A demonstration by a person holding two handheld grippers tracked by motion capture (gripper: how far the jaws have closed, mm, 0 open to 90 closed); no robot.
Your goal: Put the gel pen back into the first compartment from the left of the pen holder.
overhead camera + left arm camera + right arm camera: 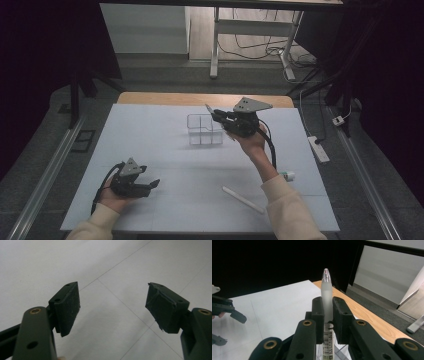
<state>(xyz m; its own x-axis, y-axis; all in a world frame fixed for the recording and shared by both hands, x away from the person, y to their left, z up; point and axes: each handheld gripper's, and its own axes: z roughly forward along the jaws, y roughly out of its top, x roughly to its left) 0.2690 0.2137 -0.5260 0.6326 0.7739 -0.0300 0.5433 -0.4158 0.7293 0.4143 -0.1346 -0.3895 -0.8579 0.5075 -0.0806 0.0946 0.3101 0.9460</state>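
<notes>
Forearms in pale sleeves reach over the white table. Beyond them sits a clear divided organizer, presumably the destination. Raised beside it, the right gripper is clamped on a frosted pen, tip poking past the jaws, likely lined up for a compartment. Low on the table, the left gripper idles, jaws apart. A second pen and a small tube lie nearby.

The right claw clamps a frosted pen, tip pointing away above the white table.
</notes>
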